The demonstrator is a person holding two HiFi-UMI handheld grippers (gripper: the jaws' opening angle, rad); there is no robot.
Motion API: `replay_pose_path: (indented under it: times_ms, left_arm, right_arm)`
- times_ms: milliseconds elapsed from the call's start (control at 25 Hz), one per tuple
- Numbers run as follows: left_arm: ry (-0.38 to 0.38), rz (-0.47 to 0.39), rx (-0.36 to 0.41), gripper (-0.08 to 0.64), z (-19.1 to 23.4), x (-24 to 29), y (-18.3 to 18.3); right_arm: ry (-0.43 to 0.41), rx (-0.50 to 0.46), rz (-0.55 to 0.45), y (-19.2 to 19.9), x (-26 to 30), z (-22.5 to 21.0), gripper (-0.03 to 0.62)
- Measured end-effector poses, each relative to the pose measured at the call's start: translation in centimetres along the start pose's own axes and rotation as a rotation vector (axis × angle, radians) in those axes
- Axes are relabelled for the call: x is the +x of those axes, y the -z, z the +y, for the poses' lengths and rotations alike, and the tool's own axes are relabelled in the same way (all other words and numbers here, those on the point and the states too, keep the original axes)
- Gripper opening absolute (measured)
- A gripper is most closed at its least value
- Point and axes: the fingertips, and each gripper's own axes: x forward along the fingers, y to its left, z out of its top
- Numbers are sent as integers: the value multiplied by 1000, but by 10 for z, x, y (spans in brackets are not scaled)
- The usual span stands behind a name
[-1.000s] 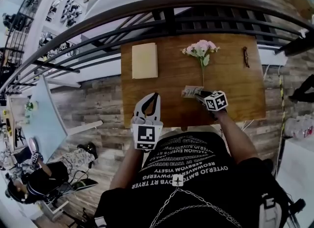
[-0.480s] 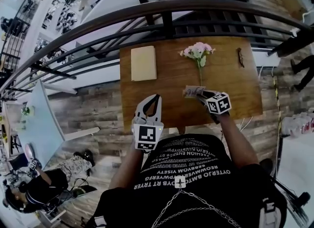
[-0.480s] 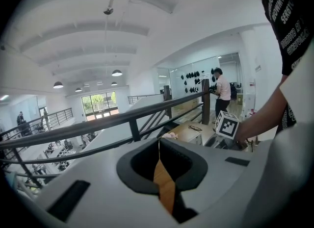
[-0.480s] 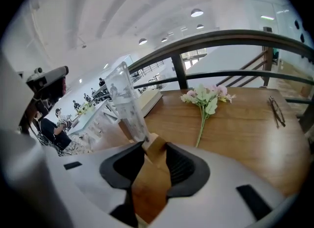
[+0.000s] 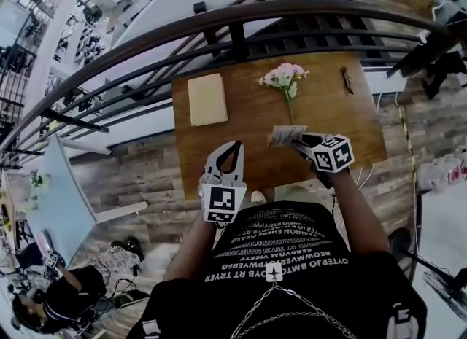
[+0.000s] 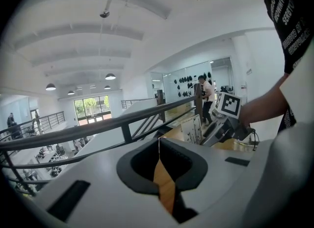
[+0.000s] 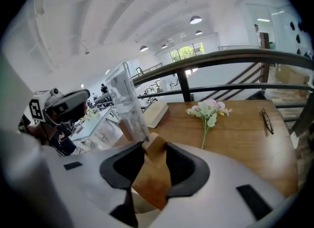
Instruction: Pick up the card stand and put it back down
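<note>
A person wears a black short-sleeved T-shirt (image 5: pixel 292 279) printed with white lettering and a chain design. The left gripper (image 5: pixel 232 146) and right gripper (image 5: pixel 298 139) are white with dark grey jaws, each bearing a black-and-white marker cube (image 5: pixel 222 204).

Left hand-held gripper (image 5: pixel 234 144) with jaws together; right hand-held gripper (image 5: pixel 298 138) clamped, angled downward.

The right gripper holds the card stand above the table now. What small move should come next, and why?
Probably lower it straight down: the right gripper is shut on the card stand, which seems lifted off the table, so only setting it down remains.
</note>
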Motion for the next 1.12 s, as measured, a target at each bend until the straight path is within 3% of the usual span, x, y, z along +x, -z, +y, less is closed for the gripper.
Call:
replay_pose_path:
  times_ms: [520,1120]
  left_arm:
    - [22,-18,-4,29,-7,-13,6]
    - [2,-28,-13,29,2,-19,7]
  right_arm:
    - [13,-90,-109,-66,-71,36,149]
    - [-31,-131,-183,-112,-102,57,143]
